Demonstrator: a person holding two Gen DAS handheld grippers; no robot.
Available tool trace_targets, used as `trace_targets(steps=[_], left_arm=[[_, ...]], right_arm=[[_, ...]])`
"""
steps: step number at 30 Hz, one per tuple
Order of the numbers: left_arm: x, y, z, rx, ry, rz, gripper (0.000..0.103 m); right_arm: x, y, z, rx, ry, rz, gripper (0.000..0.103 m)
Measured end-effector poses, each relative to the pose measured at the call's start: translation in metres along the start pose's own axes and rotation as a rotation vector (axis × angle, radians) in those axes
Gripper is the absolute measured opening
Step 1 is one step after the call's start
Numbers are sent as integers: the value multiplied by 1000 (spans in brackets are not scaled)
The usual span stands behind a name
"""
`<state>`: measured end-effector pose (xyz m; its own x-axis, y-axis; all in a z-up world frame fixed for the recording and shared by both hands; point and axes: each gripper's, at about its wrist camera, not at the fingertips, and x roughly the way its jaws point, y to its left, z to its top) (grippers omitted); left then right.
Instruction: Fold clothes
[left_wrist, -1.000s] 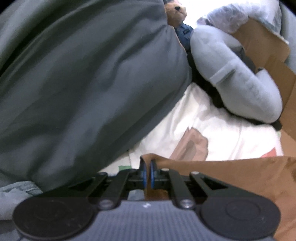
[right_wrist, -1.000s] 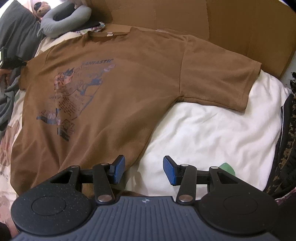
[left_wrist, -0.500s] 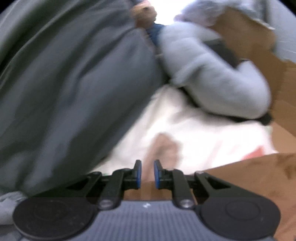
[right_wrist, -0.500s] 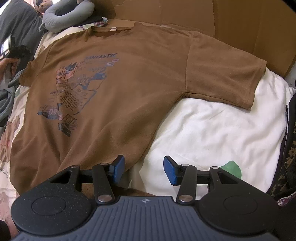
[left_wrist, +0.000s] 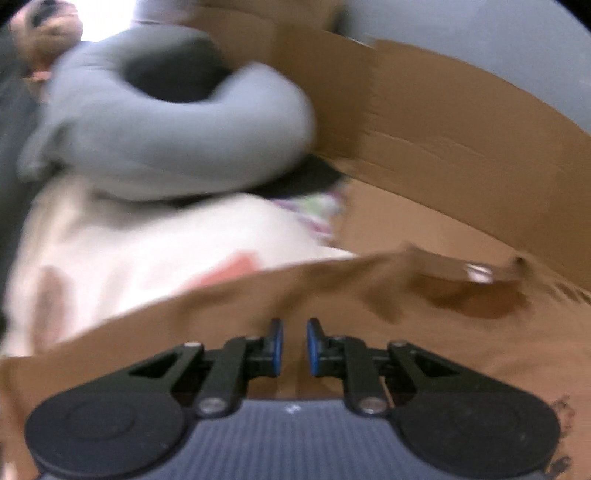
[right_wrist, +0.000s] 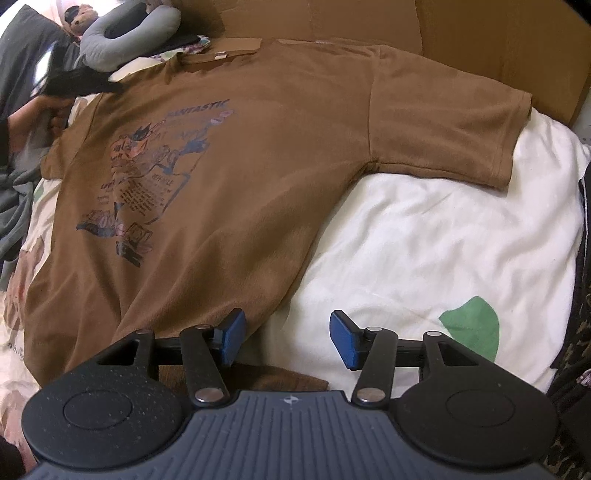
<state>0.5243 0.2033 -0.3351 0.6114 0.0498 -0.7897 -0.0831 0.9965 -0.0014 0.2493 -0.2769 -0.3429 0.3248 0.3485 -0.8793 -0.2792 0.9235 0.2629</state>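
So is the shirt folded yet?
No, the shirt lies spread flat: print up, right sleeve out to the side.

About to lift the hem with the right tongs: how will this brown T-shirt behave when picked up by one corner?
Probably floppy: the brown T-shirt lies flat and follows the bedsheet beneath it. It would likely drape and sag from the right tongs, which are open at its hem. Its matte knit looks grippy, not slippery.
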Motion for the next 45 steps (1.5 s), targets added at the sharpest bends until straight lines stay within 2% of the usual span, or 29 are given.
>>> trace_targets(steps=[4, 9, 13, 15, 17, 19, 21, 22, 24, 25, 31, 39, 45], left_arm=[[22, -37, 3, 68, 18, 9, 16], [48, -55, 16, 93, 25, 41, 16], [73, -61, 27, 69, 64, 80, 16], [80, -58, 32, 23, 69, 103, 15], [87, -55, 37, -21, 73, 126, 10], [89, -55, 42, -14, 78, 159, 4], [86, -52, 49, -26, 72, 179, 3], [81, -51, 53, -39, 54, 196, 5], [71, -48, 62, -65, 18, 229, 17], [65, -46, 65, -67, 12, 223, 20], [22, -37, 69, -59, -5, 196, 20], [-58, -19, 35, -44, 40, 170, 20], [-131, 1, -12, -77, 88, 157, 21]], right_arm=[[0, -5, -2, 3, -2, 1, 58], [1, -12, -4, 18, -7, 7, 58], [5, -17, -3, 50, -3, 23, 58], [6, -18, -2, 58, -8, 26, 58], [5, -17, -2, 60, -14, 31, 58], [5, -17, -2, 61, -18, 36, 58], [4, -16, -3, 59, -18, 41, 58], [4, -16, -4, 61, -16, 40, 58], [3, -17, -6, 71, -11, 36, 58], [2, -17, -7, 71, -10, 34, 58], [-15, -21, -14, 81, -37, 16, 58], [-55, -21, -16, 103, -107, 10, 58], [-68, -15, -29, 47, -88, -17, 57]])
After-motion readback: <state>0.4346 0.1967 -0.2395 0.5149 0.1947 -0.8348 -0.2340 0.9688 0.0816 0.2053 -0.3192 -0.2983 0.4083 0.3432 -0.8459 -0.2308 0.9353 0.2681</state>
